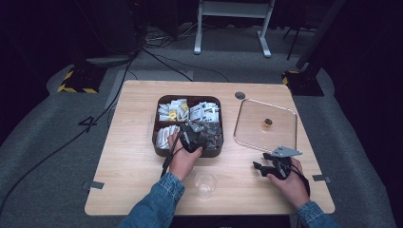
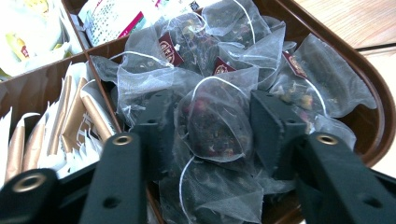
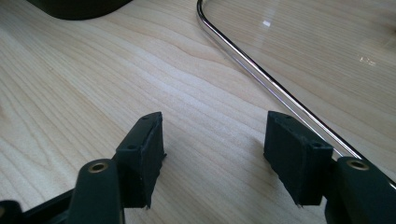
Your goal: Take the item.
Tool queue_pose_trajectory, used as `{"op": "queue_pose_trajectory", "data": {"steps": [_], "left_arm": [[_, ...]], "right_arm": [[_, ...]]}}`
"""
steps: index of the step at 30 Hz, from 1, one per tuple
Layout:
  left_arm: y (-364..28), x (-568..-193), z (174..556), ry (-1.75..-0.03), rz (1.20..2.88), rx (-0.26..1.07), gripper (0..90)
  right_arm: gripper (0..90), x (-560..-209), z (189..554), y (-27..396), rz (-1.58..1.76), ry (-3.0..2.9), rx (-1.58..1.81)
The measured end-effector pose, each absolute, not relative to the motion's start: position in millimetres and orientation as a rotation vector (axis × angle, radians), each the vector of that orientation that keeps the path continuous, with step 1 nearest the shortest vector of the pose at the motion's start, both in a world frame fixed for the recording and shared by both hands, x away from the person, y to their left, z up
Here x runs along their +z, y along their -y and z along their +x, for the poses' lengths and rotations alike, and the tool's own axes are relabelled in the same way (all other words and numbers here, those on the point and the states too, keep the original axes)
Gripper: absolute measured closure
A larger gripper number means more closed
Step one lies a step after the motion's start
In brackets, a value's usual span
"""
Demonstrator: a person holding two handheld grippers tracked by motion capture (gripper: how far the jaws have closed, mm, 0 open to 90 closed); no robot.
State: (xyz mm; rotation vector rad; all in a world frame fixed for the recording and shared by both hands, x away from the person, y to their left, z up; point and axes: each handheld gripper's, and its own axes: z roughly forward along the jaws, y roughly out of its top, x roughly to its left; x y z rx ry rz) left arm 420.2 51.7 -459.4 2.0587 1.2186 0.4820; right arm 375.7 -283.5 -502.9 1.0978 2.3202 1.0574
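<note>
1. Between the jaws of the left gripper [image 2: 212,128] sits one mesh tea bag [image 2: 212,123], both pads pressed into its sides; it is clamped but not lifted, resting on the heap of like bags [image 2: 261,51] in its compartment of the brown box [image 2: 369,100].
2. Just left of those jaws, past a divider, paper sachets [image 2: 70,121] stand on edge; farther off lie white packets [image 2: 116,18]. The sorting lets the jaws single out one kind.
3. Near that hand, toward the person, stands a clear cup [image 1: 205,183], probably where the bag is meant to go.
4. Off to the side, the right gripper [image 3: 215,149] rests on bare table [image 3: 70,84], jaws apart and empty.
5. Just beyond its jaws lies the glass lid [image 3: 299,42], set flat, presumably to open the box.
</note>
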Motion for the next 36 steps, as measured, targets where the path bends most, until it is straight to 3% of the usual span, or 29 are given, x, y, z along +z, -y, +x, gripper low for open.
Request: {"op": "queue_pose_trajectory", "data": {"steps": [4,9,36], "left_arm": [[-53,-459,420,-1.182,2.085,0.500,67.0],[-55,-456,419,-1.177,2.063,0.483,73.2],[-87,-406,386,-1.039,1.863,0.528,74.4]], "right_arm": [[37.9,-503,376,283,1.098,-2.320,1.057],[37.9,-503,376,283,1.098,-2.320,1.057],[37.9,-503,376,283,1.099,-2.320,1.058]]}}
